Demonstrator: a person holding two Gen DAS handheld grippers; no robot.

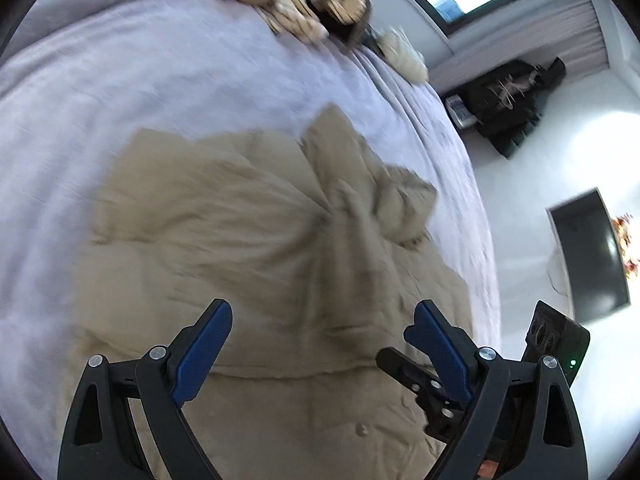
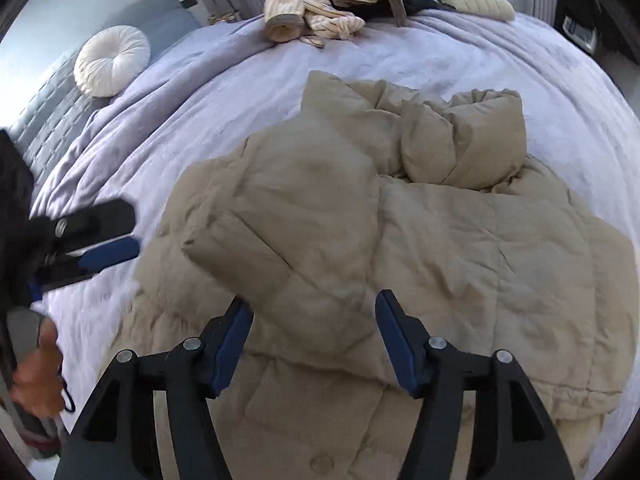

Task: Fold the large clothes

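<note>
A beige puffer jacket (image 2: 400, 220) lies spread on the lavender bed cover (image 2: 200, 92), filling the middle and lower part of both wrist views; its collar end is bunched into a roll at 1 o'clock in the right wrist view, and one sleeve (image 2: 240, 248) is folded across the body toward 9 o'clock.

The right gripper (image 2: 314, 324) hangs just above the jacket, pointing forward along it, its jaws wide apart with the folded sleeve's edge between them; nothing is clamped. The left gripper (image 1: 322, 332) is likewise held over the jacket's lower body, tilted downward, jaws spread and holding no cloth; that view is motion-blurred. In the right wrist view the left gripper (image 2: 108, 240) shows from the side at 9 o'clock, over the bed cover just beside the jacket, with the person's hand (image 2: 38, 376) gripping its handle at 8 o'clock.

A heap of striped clothes (image 2: 328, 4) sits at 12 o'clock, well apart from the jacket, and a round white cushion (image 2: 112, 60) at 10 o'clock.
</note>
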